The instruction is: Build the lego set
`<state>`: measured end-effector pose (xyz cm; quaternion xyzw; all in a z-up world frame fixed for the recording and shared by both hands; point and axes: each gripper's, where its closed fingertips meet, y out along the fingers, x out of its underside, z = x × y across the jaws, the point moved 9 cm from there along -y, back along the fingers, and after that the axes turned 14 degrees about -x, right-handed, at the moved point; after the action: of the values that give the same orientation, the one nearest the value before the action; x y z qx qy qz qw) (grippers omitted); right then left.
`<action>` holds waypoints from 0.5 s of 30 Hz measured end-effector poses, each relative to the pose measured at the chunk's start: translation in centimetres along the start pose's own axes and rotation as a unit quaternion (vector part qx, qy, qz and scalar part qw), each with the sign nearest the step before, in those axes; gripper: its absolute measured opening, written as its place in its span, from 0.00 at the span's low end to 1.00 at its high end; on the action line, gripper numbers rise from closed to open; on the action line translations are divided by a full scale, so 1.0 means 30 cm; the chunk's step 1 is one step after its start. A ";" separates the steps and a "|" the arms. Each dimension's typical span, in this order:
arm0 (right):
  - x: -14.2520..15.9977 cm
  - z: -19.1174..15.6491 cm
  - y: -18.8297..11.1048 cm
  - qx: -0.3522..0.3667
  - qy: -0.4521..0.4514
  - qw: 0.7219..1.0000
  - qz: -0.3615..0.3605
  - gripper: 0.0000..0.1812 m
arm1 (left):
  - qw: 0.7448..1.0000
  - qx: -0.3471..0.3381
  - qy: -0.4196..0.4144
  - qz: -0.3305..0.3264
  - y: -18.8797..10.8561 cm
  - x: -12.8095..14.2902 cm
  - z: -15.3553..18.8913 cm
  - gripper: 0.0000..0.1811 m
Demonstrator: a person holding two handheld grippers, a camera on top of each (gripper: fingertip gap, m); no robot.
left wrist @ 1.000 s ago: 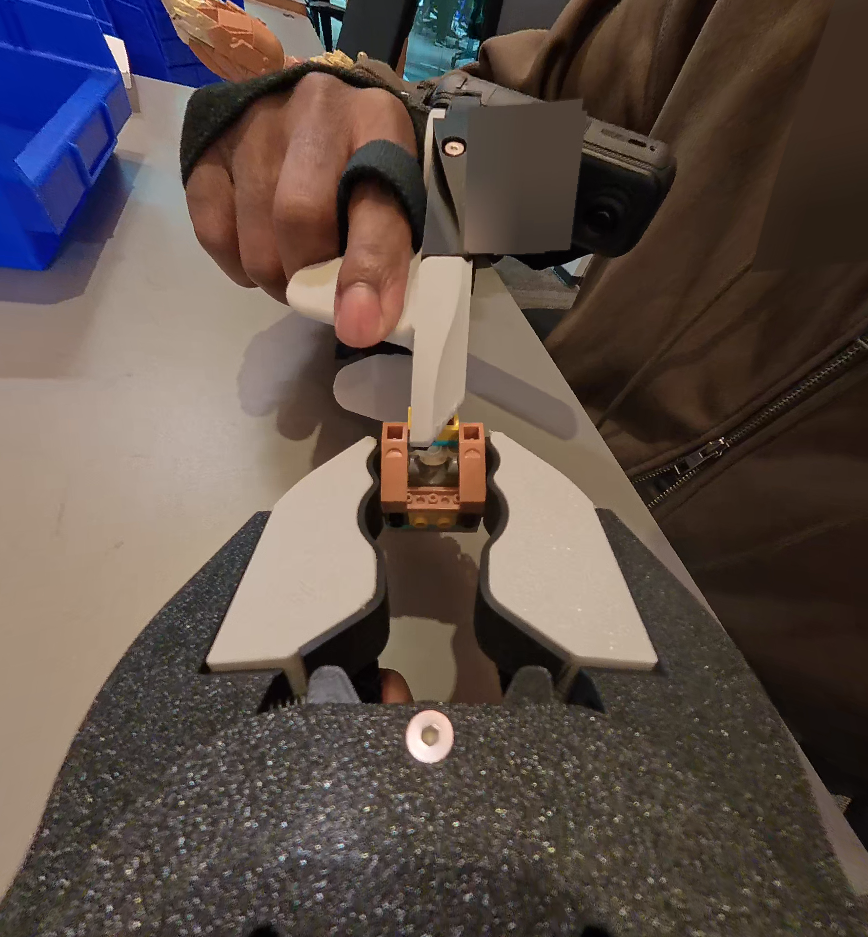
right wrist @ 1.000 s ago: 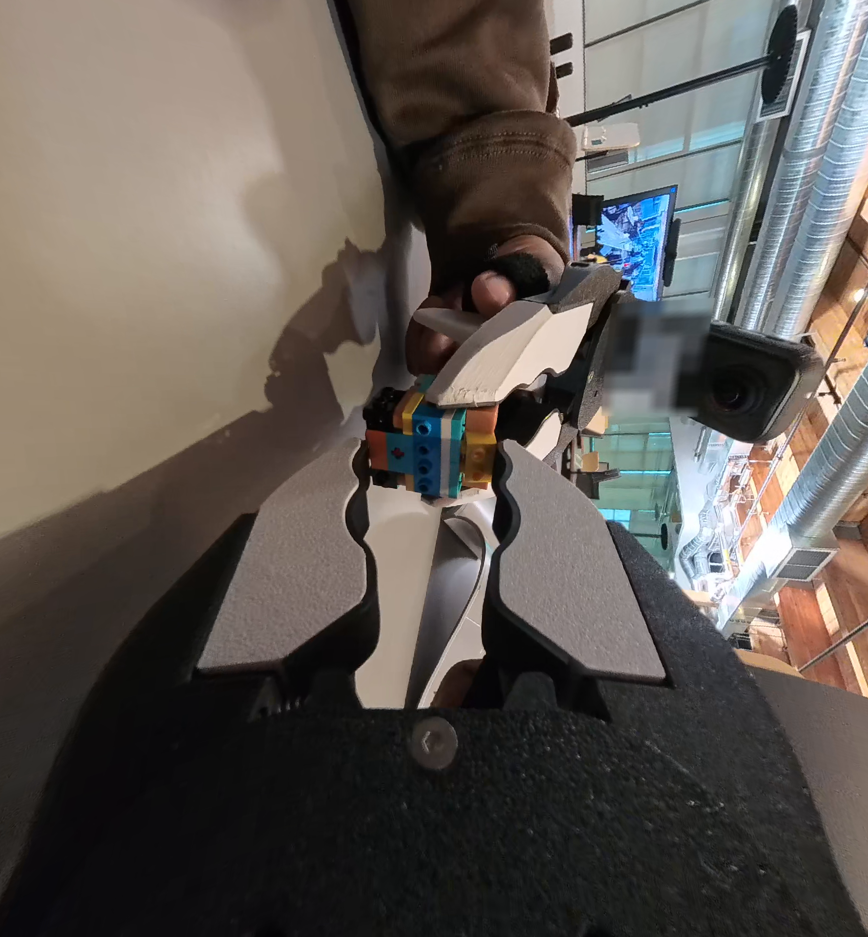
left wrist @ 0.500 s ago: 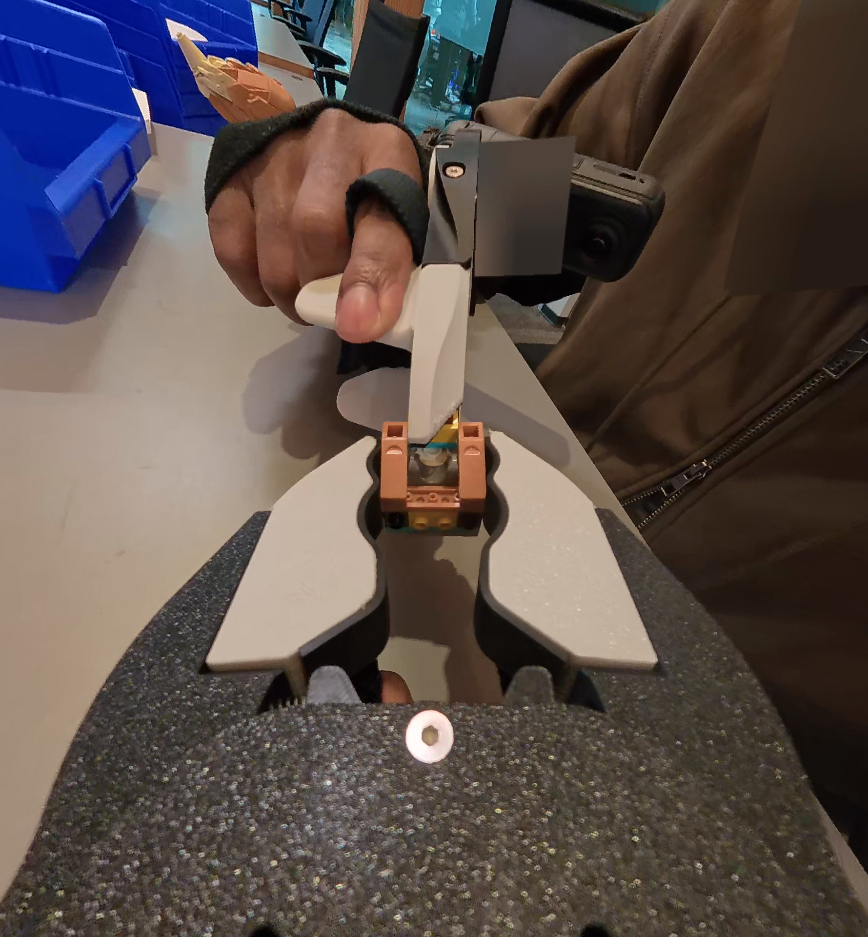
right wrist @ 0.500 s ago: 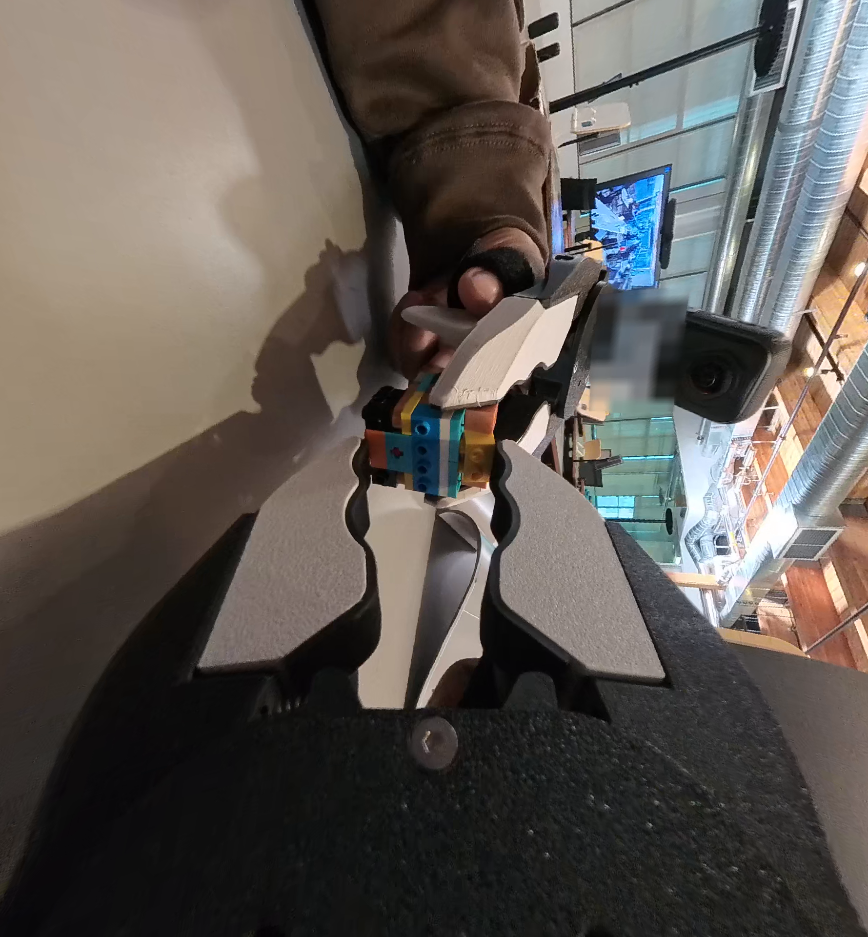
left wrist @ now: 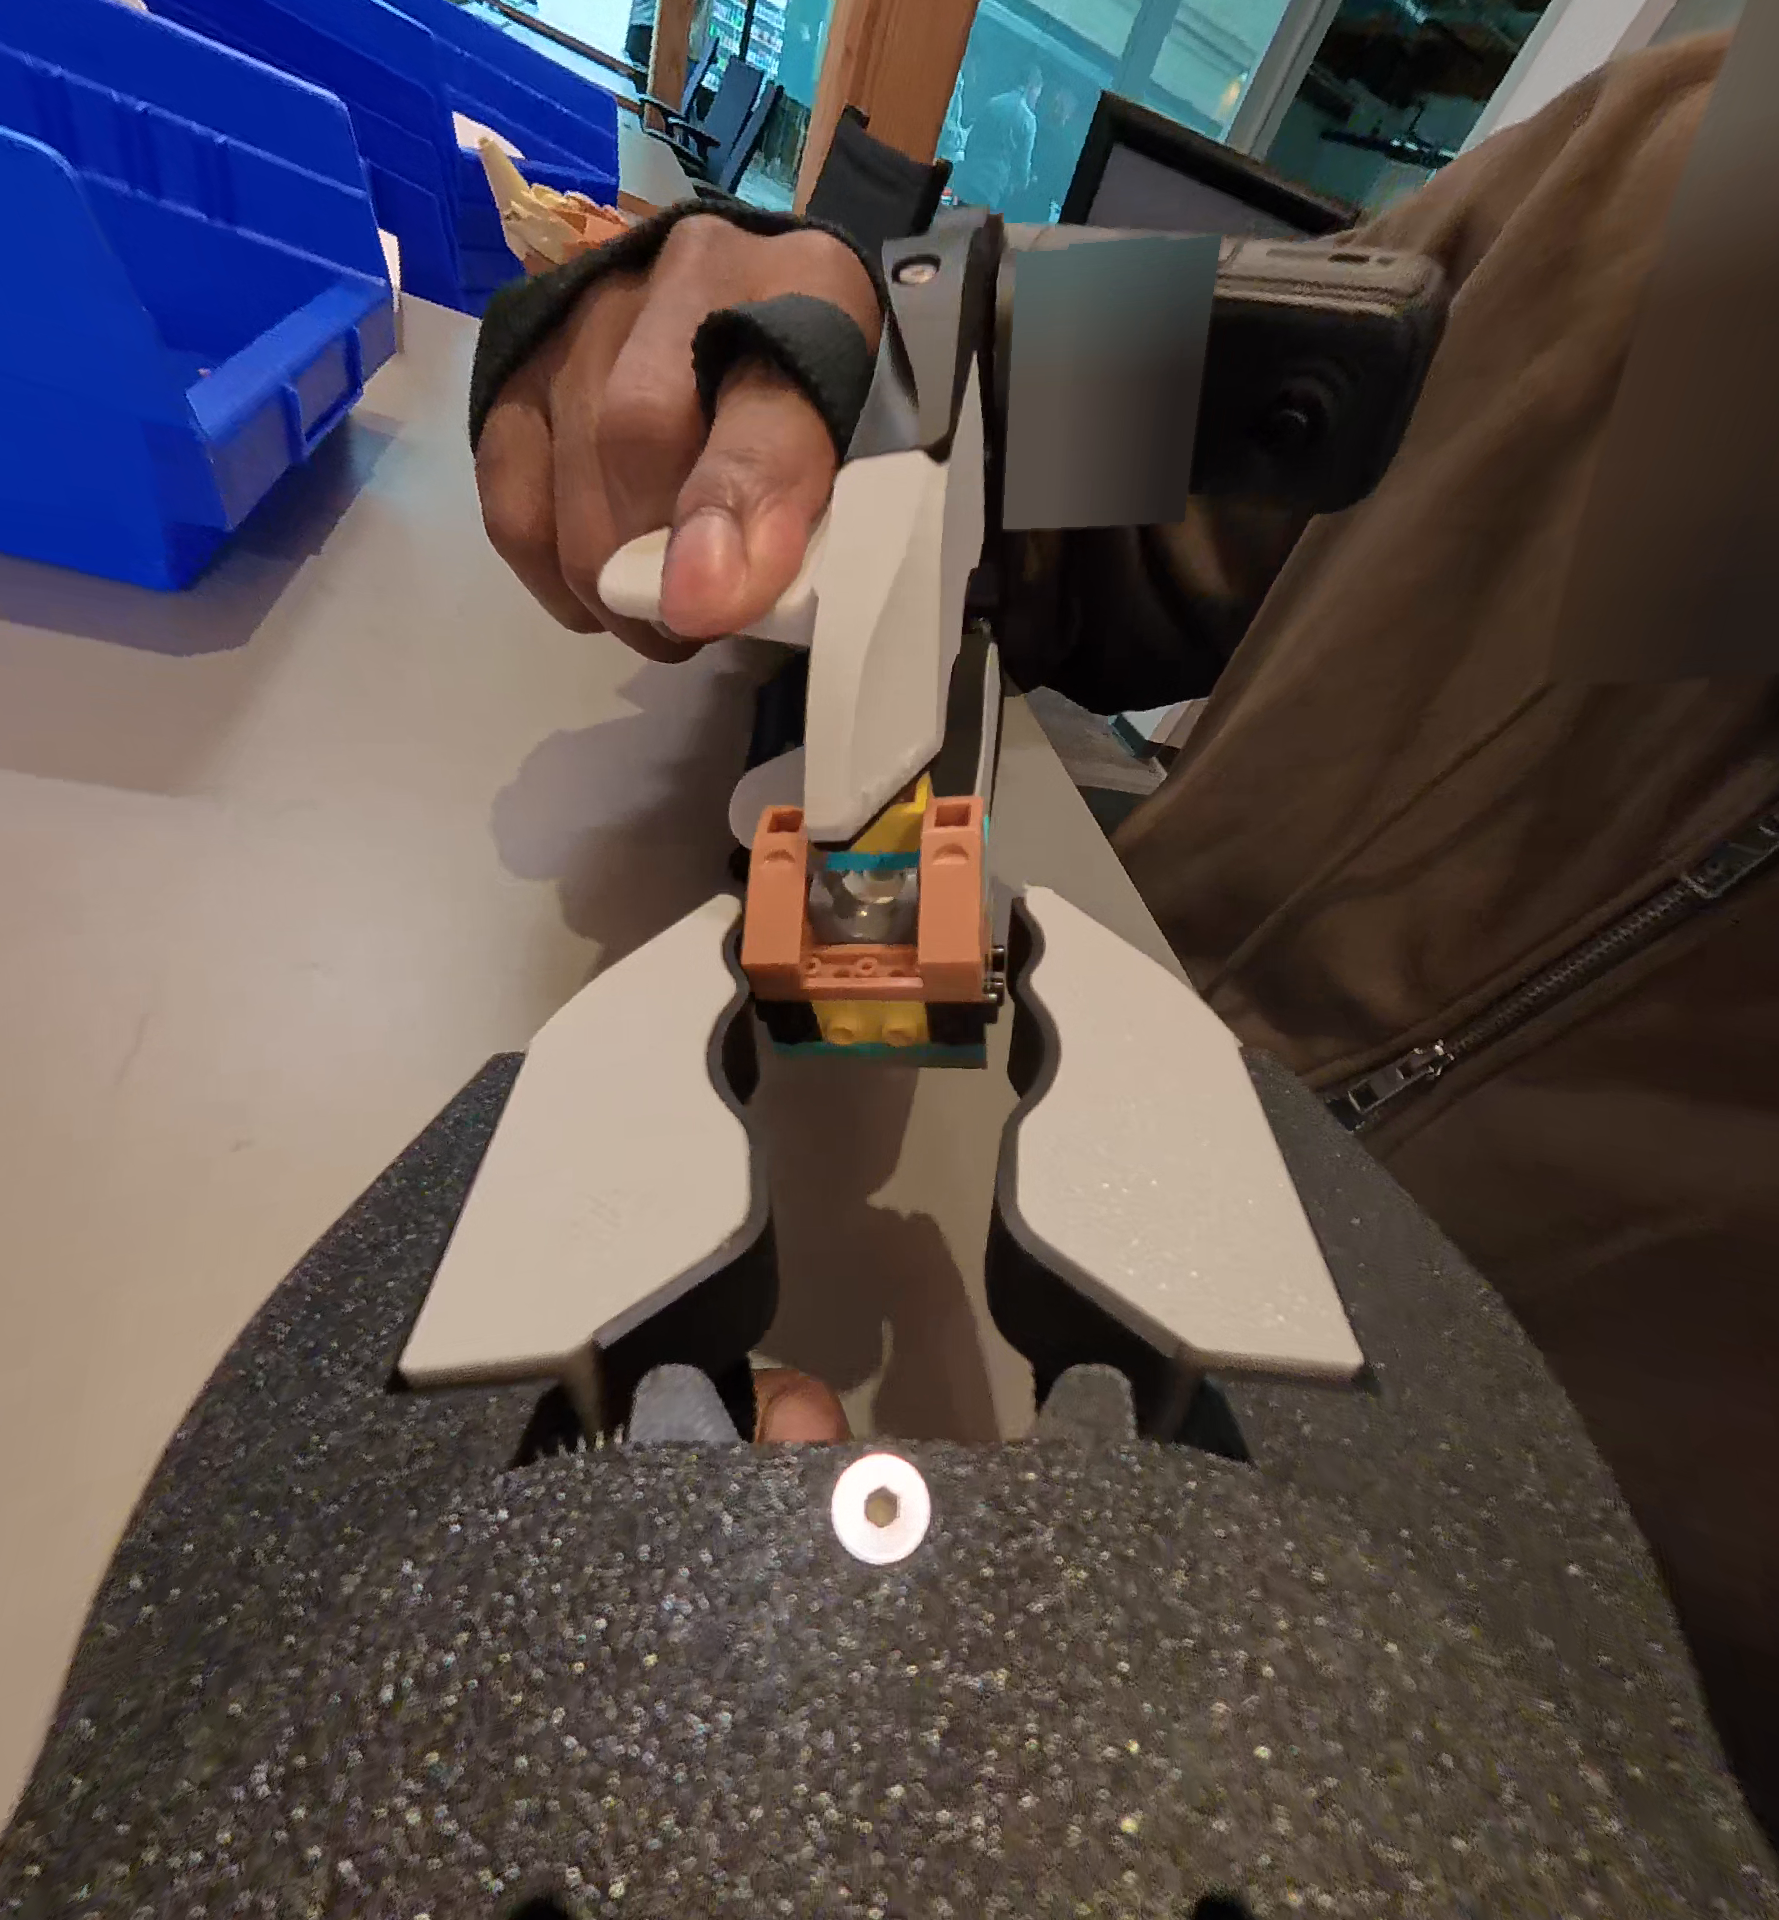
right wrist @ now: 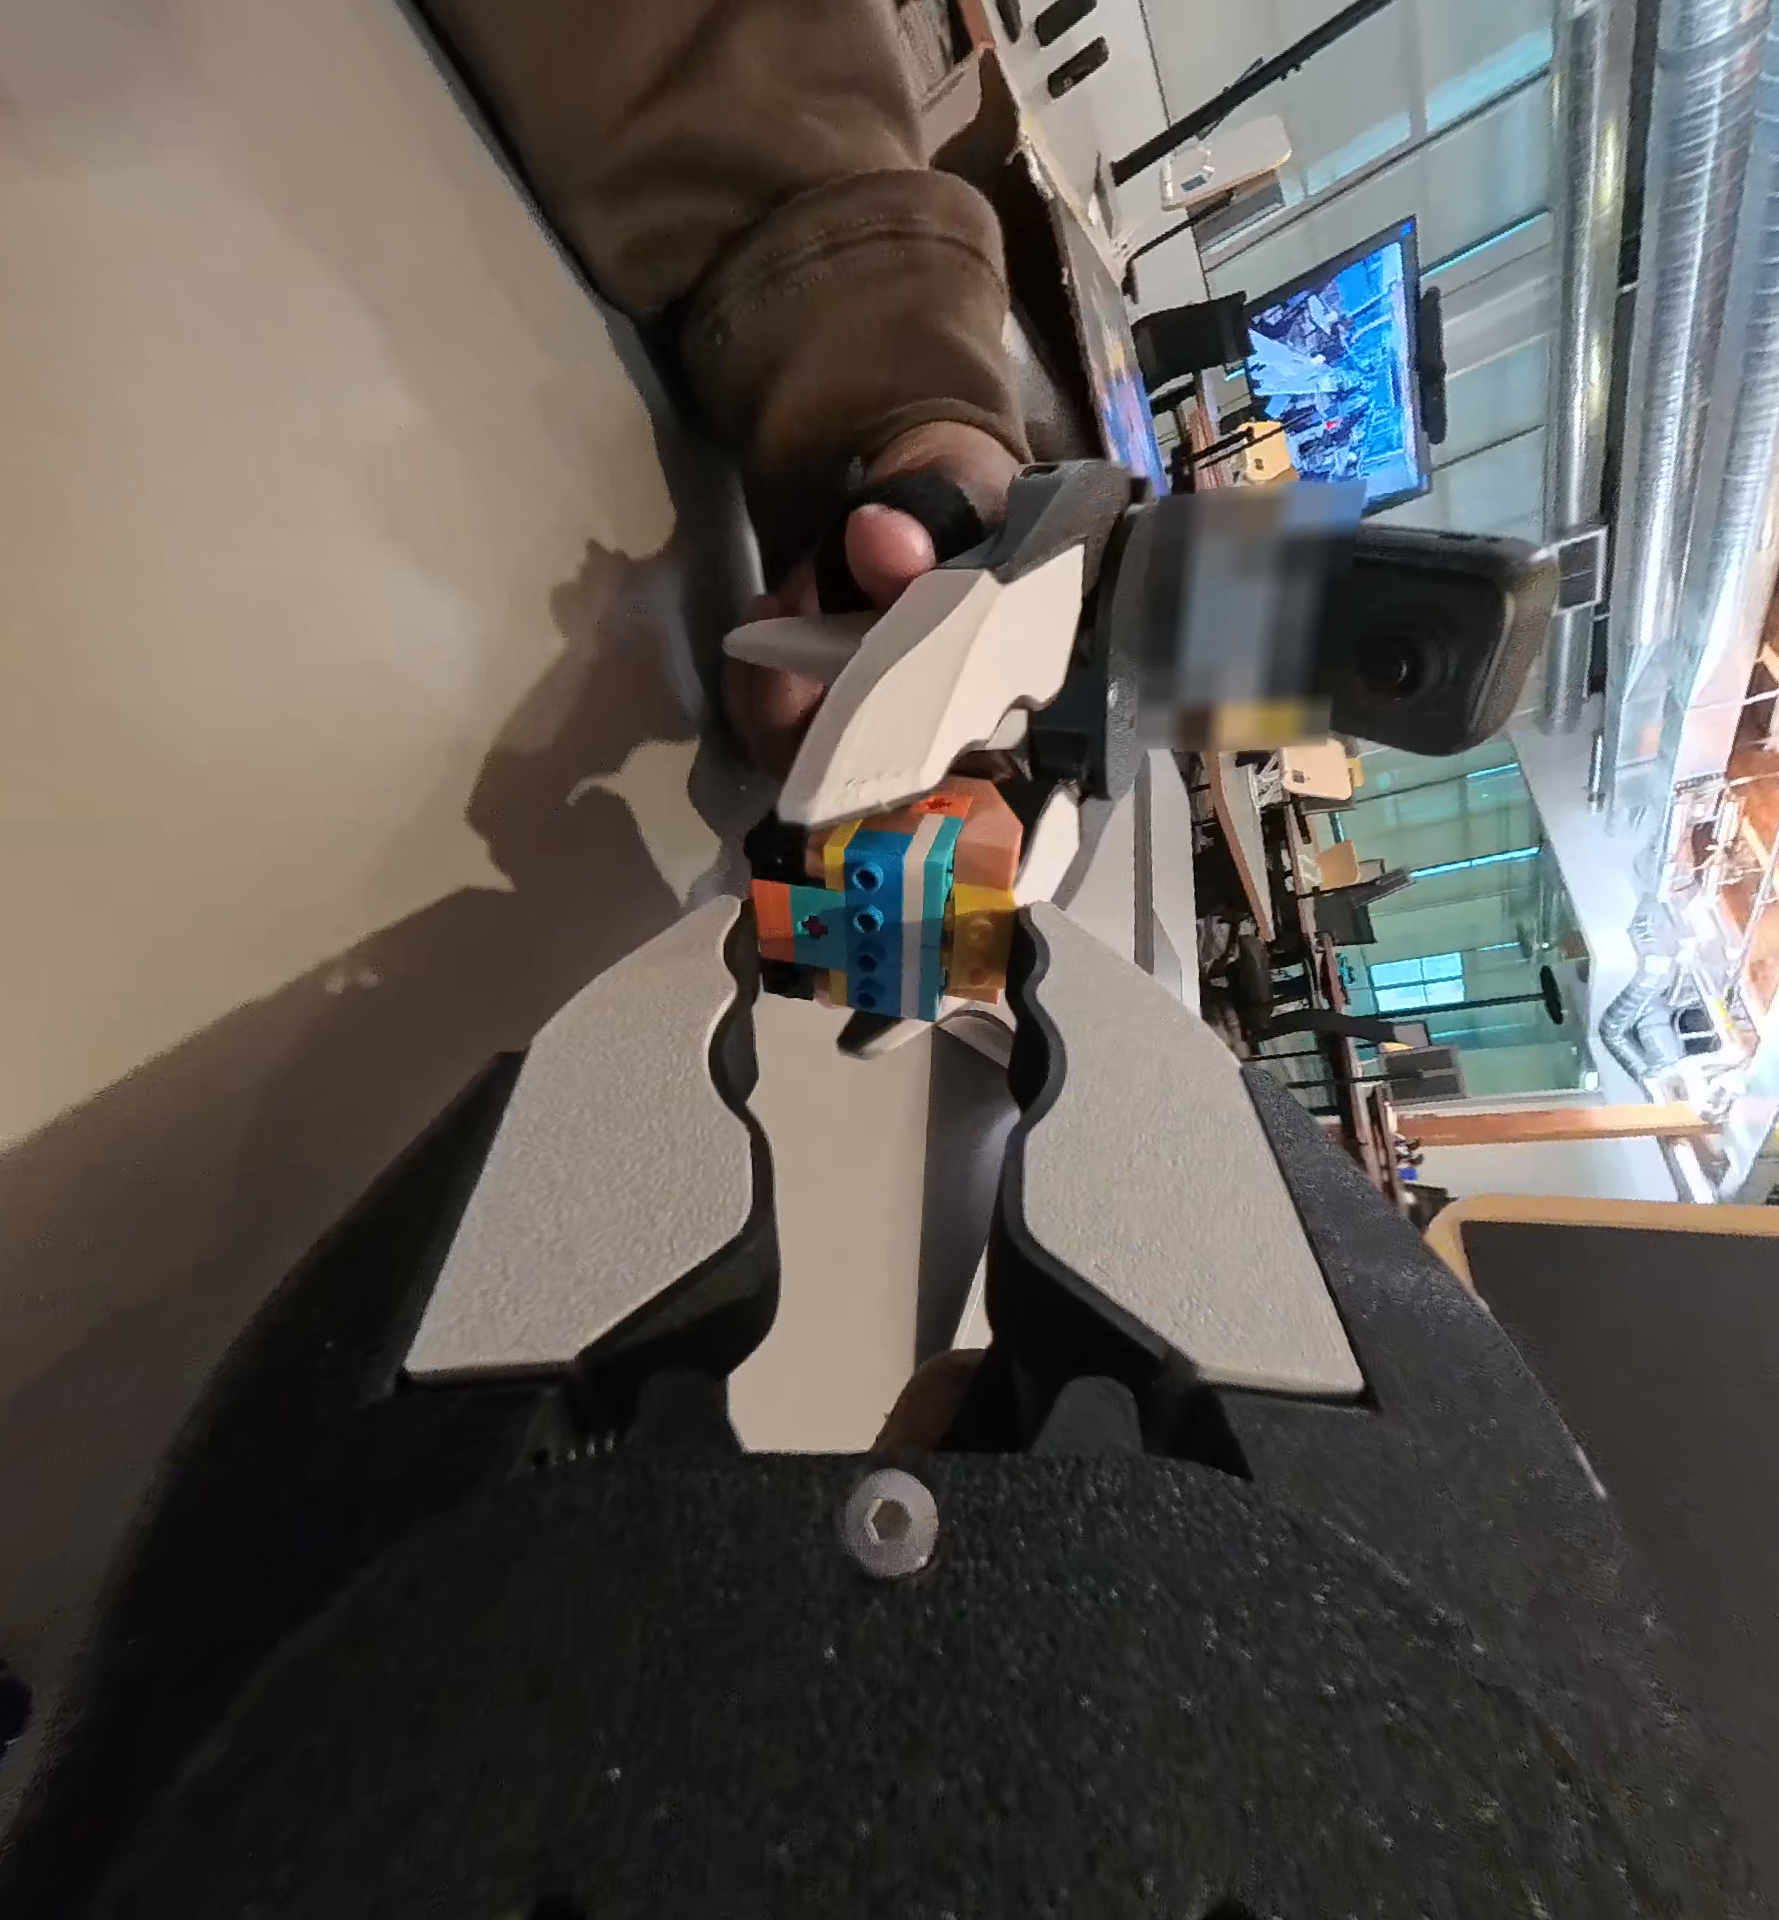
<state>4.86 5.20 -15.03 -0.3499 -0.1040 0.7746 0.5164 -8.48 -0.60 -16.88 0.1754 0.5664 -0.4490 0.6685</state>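
Note:
A small lego assembly (left wrist: 864,940), with brown sides, a yellow core, a teal base and a grey round piece on top, hangs above the table edge. In the right wrist view it shows blue, teal, orange and yellow layers (right wrist: 880,914). My right gripper (right wrist: 880,920) is shut on it, both pads pressed on its sides. In the left wrist view the right gripper's white finger (left wrist: 874,707) comes down onto it from above. My left gripper (left wrist: 877,925) is open around the assembly. Its left pad is at the brown side and a slit shows at the right pad. Its fingers (right wrist: 926,707) lie above and below the block in the right wrist view.
Blue storage bins (left wrist: 137,343) stand at the back left of the grey table (left wrist: 189,883). A tan and brown lego model (left wrist: 552,213) lies behind the hand. The person's brown jacket (left wrist: 1487,727) is close on the right, past the table edge. My two grippers' fingertips are within a few centimetres of each other.
My left jaws have widened off the assembly, which they pinched before. My right gripper keeps its hold. Both grippers and the assembly have tilted up a little.

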 end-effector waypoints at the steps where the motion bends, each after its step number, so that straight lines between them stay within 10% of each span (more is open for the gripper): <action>1: 0.000 0.004 -0.006 0.000 0.009 1.000 0.005 0.25 | 1.000 0.002 -0.007 0.001 0.007 -0.001 0.003 0.25; 15: 0.002 0.036 -0.089 0.037 0.051 0.997 0.044 0.25 | 0.983 0.035 -0.105 0.150 0.046 -0.046 0.013 0.22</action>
<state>6.08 6.66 -12.86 -0.3738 -0.0328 0.7813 0.4988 -7.08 0.39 -15.88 0.2339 0.4444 -0.3791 0.7772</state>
